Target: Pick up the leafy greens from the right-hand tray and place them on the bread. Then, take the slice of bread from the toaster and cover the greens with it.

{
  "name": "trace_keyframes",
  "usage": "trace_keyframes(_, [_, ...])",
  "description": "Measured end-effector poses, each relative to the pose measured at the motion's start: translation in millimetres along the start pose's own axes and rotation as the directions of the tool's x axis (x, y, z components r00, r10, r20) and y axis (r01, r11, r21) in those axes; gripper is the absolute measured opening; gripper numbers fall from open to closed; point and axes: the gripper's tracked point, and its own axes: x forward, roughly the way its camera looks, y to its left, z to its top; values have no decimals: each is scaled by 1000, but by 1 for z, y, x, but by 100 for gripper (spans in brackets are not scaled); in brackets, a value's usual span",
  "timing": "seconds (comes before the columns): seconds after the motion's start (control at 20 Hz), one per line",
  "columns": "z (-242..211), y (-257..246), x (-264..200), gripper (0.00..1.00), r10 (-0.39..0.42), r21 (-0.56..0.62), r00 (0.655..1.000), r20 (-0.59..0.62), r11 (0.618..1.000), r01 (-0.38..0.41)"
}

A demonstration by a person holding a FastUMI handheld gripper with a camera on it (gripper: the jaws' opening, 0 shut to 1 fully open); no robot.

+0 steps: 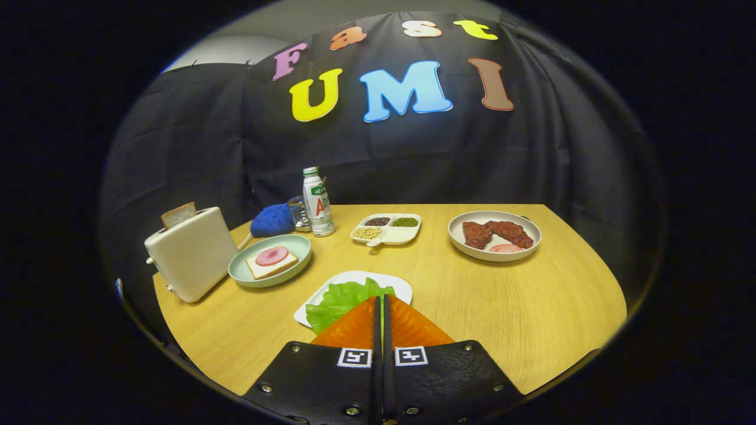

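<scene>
Green leafy lettuce (339, 301) lies on a small white tray (397, 284) just ahead of and partly under my fingers. My gripper (381, 298) is shut, its two fingers pressed together with nothing visibly between them, tips over the leaf's right part. To the left beyond the tray, a pale green plate (300, 247) carries a bread slice (273, 264) topped with a pink round of ham. Further left stands a cream toaster (192, 255) with another bread slice (178, 215) sticking up from its slot.
At the back of the wooden table (472, 307) stand a bottle (318, 202), a glass (299, 213) and a blue cloth (271, 220). A divided dish of beans (387, 229) sits centre back. A plate of meat (494, 236) lies to the right.
</scene>
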Motion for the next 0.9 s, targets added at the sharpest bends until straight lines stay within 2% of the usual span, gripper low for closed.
trace_keyframes(0.05, [-10, -10, 4, 0, -32, -15, 999, -39, 999, 32])
trace_keyframes(0.1, [-23, -9, 5, 0, -23, -10, 997, -79, 1000, 22])
trace_keyframes(0.15, [-28, -1, 7, 9, 13, 18, 994, -108, 1000, -11])
trace_keyframes(0.2, [-31, 4, 4, 33, 33, 40, 993, -117, 999, -29])
trace_keyframes(0.25, [-33, 4, 5, 37, 34, 42, 993, -117, 999, -29])
trace_keyframes(0.45, [-42, 9, 10, 36, 33, 24, 987, -159, 999, -30])
trace_keyframes(0.65, [-46, 27, 11, 37, 121, 69, 976, -180, 992, -110])
trace_keyframes(0.7, [-45, 32, 13, 21, 145, 95, 974, -176, 987, -130])
trace_keyframes(0.75, [-47, 32, 14, 11, 161, 104, 972, -172, 984, -144])
trace_keyframes(0.8, [-50, 32, 14, 5, 170, 105, 969, -179, 983, -153])
trace_keyframes(0.85, [-45, 31, 13, 5, 175, 120, 972, -154, 980, -157])
trace_keyframes(0.9, [-42, 31, 12, 0, 184, 132, 973, -140, 977, -166])
